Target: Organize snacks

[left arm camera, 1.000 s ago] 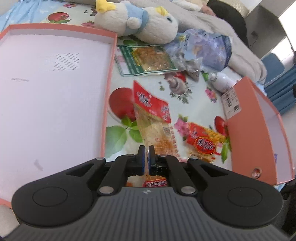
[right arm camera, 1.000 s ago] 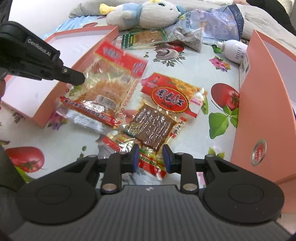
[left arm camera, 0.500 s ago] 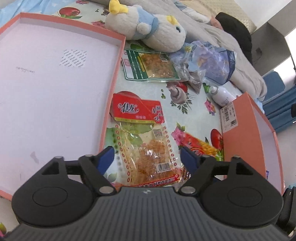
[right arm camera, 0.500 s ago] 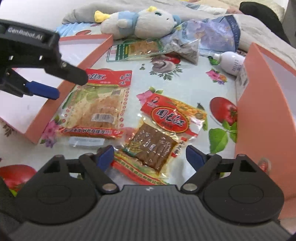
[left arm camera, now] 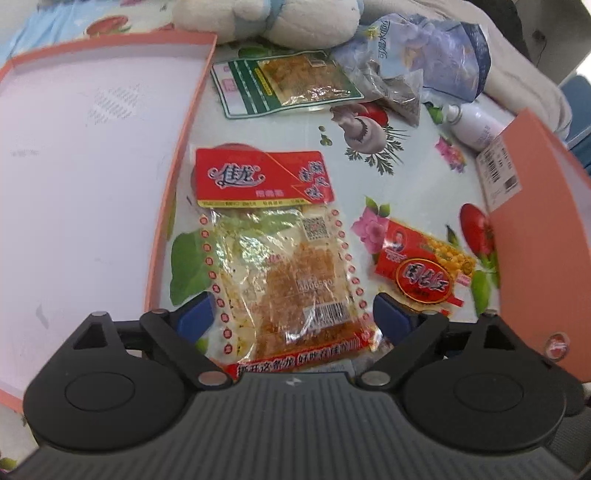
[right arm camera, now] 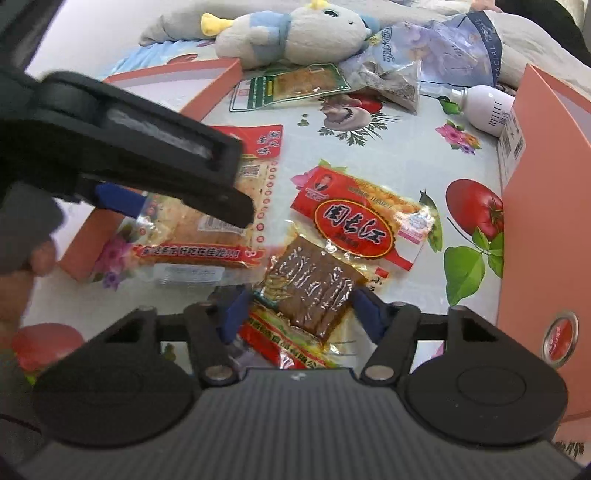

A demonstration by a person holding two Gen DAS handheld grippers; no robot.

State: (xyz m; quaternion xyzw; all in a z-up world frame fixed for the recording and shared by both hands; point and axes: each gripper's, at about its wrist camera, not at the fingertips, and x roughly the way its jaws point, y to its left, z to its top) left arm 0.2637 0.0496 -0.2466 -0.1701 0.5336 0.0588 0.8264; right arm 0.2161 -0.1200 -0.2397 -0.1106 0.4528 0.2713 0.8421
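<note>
The red-topped snack packet point(left arm camera: 273, 254), clamped and lifted a second ago, now lies flat on the floral tablecloth point(left arm camera: 413, 177) just right of the pink box lid point(left arm camera: 92, 184). The left gripper point(left arm camera: 293, 317) has just opened wide, straddling the packet without pinching it. The right gripper point(right arm camera: 301, 314) has just been narrowing around the brown tofu packet point(right arm camera: 314, 288), its pads not pressing.

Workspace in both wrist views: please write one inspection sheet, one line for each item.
Surface: floral tablecloth.
Job's things: red-topped snack pack, brown snack pack, red round-label pack, green pack; orange tray, orange box.
Clutter: plush toy, white bottle, blue bag.
Grippers: left gripper open, just opening, straddling red-topped pack; right gripper open, just closing around brown pack.
Cables: nothing seen.
Surroundings: grey blanket.
</note>
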